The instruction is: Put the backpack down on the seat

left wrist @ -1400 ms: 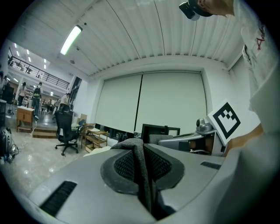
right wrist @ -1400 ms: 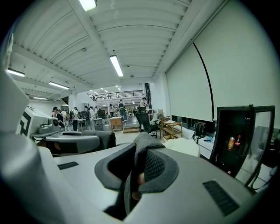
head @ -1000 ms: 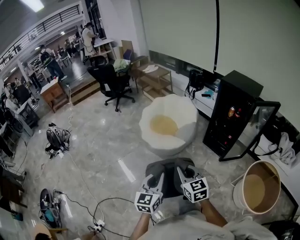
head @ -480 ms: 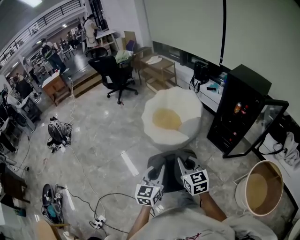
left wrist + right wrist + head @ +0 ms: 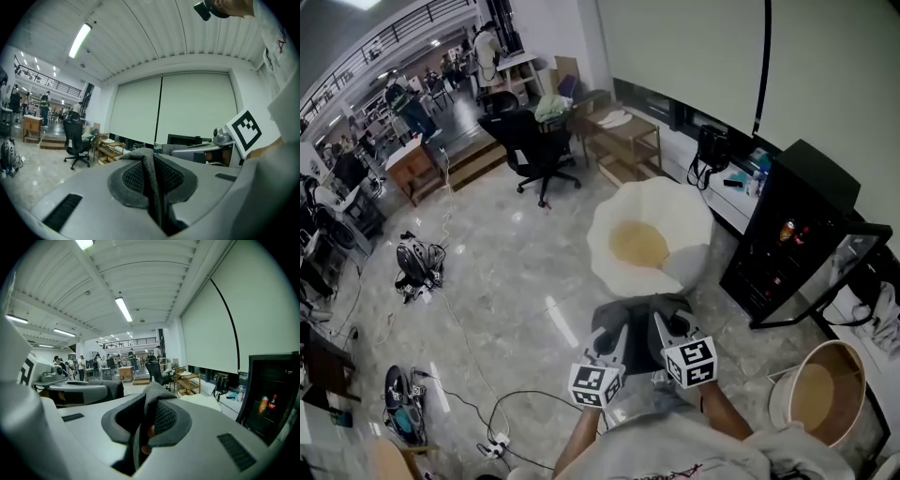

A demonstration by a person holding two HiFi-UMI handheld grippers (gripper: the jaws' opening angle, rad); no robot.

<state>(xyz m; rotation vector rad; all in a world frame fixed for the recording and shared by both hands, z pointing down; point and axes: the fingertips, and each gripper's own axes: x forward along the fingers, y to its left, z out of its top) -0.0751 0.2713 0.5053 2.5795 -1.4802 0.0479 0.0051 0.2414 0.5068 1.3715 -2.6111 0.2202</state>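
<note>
Closest in, the left gripper [image 5: 611, 345] has its jaws pinched shut on a thin fold of the grey backpack [image 5: 639, 321], and the right gripper [image 5: 670, 336] is clamped on another fold beside it. In each gripper view only a narrow ridge of cloth [image 5: 149, 174] sits between the pads, so the hold looks slim. If the bag swings or its weight drags, the cloth could slide out of one claw and leave the load hanging lopsided from the other.

The backpack hangs between the two grippers above the bare marble floor, short of the seat [image 5: 689, 223] and not yet over it. A release here would drop it on the floor.

Cables [image 5: 502, 412] trail across the floor to the left, well apart from the straight line ahead; a sideways step could snag them.

Farther on, the white seat has a raised, petal-like rim around a tan hollow. A bag set on that rim would likely tip off.

Just beside the seat on the right, a black fridge [image 5: 787, 234] stands with its door open, and a wide swing could strike it.
</note>
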